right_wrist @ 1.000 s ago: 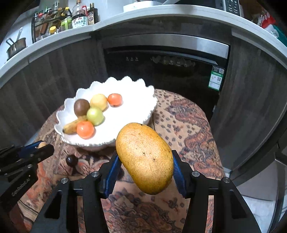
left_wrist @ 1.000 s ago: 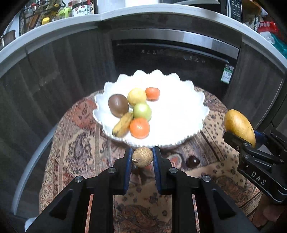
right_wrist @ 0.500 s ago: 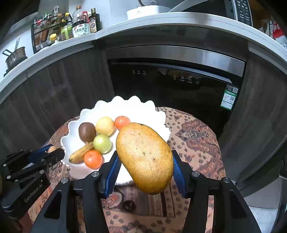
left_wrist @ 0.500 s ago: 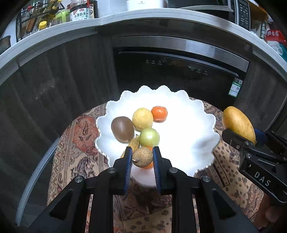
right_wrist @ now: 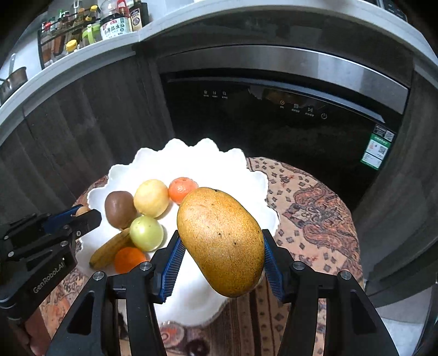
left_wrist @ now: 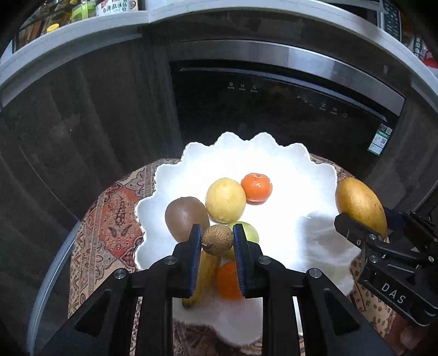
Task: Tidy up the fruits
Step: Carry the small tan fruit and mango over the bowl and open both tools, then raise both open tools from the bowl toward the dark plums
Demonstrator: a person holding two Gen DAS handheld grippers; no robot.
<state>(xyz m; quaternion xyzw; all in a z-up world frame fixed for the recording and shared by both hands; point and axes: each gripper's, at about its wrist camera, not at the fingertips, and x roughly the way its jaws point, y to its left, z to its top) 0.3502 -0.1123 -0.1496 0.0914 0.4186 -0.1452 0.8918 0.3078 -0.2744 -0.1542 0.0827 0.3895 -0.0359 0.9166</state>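
Observation:
A white scalloped bowl (left_wrist: 287, 169) (right_wrist: 191, 156) sits on a round patterned table (right_wrist: 309, 202). Inside lie a brown kiwi (left_wrist: 184, 215) (right_wrist: 119, 209), a yellow fruit (left_wrist: 225, 200) (right_wrist: 151, 197), a green fruit (right_wrist: 146, 232), a small banana (right_wrist: 109, 250) and two mandarins (left_wrist: 256, 187) (right_wrist: 128, 258). My left gripper (left_wrist: 217, 241) is shut on a small brown round fruit (left_wrist: 217, 239), hanging above the bowl's near side over the fruit pile. My right gripper (right_wrist: 220, 254) is shut on a large yellow mango (right_wrist: 221, 241) (left_wrist: 360, 206), over the bowl's right part.
A dark oven front (left_wrist: 273, 109) and dark cabinet doors stand close behind the table. A grey counter (right_wrist: 82, 57) above carries bottles and jars (right_wrist: 115, 24). A small dark fruit (right_wrist: 197, 346) lies on the table at the bowl's near edge.
Both grippers have moved forward over the bowl with their fruits held. The bowl and its fruit now sit closer and lower in both views; the left gripper now hangs over the pile.

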